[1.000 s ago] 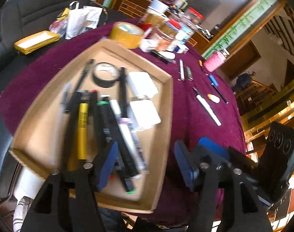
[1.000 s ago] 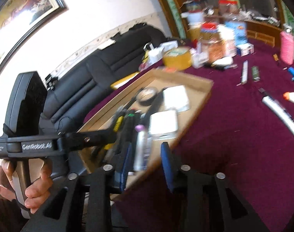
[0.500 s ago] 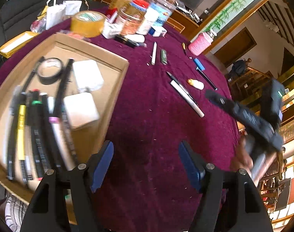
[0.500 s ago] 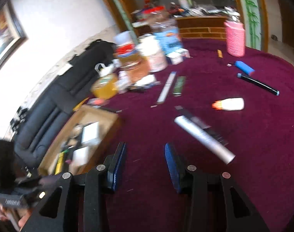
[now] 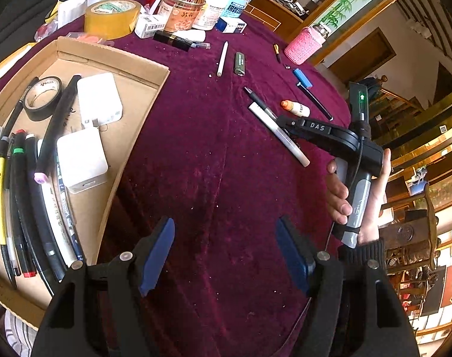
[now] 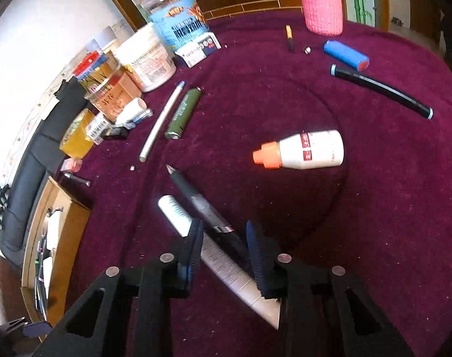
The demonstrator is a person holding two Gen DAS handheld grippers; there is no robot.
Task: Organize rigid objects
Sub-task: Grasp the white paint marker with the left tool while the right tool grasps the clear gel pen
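A cardboard tray (image 5: 128, 160) at the left holds several pens, a black tape roll (image 5: 43, 96) and two white boxes (image 5: 80, 159). My left gripper (image 5: 226, 251) is open and empty over bare cloth right of the tray. My right gripper (image 6: 224, 248) is open, its fingers on either side of a white marker (image 6: 214, 253) and a black pen (image 6: 202, 205) lying side by side on the cloth; both also show in the left wrist view (image 5: 278, 132). A white bottle with an orange cap (image 6: 303, 150) lies beyond them.
A white stick (image 6: 160, 122), a green lighter (image 6: 183, 113), a black marker (image 6: 380, 90) and a blue cylinder (image 6: 346, 55) lie on the purple cloth. Jars (image 6: 178, 28), a yellow tape roll (image 5: 111, 17) and a pink cup (image 6: 321, 3) stand along the far edge.
Both grippers swung right, away from the tray. My right gripper moved out over the cloth and came down around the white marker and black pen.
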